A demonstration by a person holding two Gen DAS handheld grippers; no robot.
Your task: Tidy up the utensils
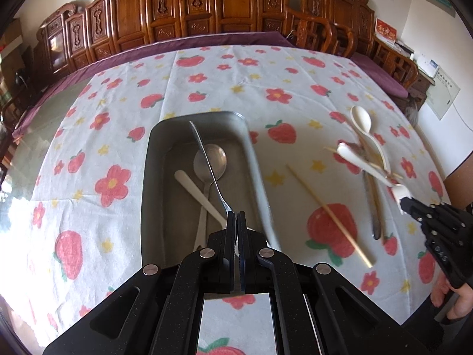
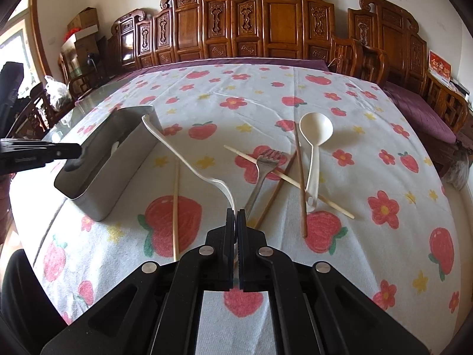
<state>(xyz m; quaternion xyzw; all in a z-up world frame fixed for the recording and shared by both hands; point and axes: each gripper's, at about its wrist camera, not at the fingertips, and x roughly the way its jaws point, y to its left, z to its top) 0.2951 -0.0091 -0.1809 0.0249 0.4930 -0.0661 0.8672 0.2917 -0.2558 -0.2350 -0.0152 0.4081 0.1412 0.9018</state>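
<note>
Our left gripper [image 1: 236, 217] is clamped on the handle of a metal utensil [image 1: 207, 159], seen edge-on so that we cannot tell spoon from fork; it slants up and away over the open metal tray [image 1: 153, 159]. In that tray lie a metal spoon [image 1: 210, 159] with its bowl at the far end and a white utensil handle [image 1: 195, 192] crossing its stem. Our right gripper [image 2: 236, 214] is pressed together on the end of a white utensil [image 2: 183, 159], which curves out to the left toward the near right wall of the tray [image 2: 118, 171] and hangs above the cloth. From the left wrist view this gripper [image 1: 406, 204] shows at the right edge with the white piece [image 1: 360, 159] reaching out from its tip. To the right of the tray, on the strawberry-and-flower tablecloth [image 2: 369, 153], a single pale chopstick [image 2: 176, 207] lies alone near the tray. Farther right is a loose pile: a metal fork [image 2: 263, 171] with tines pointing far, a white ladle-shaped spoon [image 2: 314, 136] with its bowl at the far end, a pale chopstick [image 2: 283, 177] crossing under them, and two darker brown chopsticks [image 2: 300, 183]. Carved wooden chairs [image 2: 266, 23] line the far side of the table
</note>
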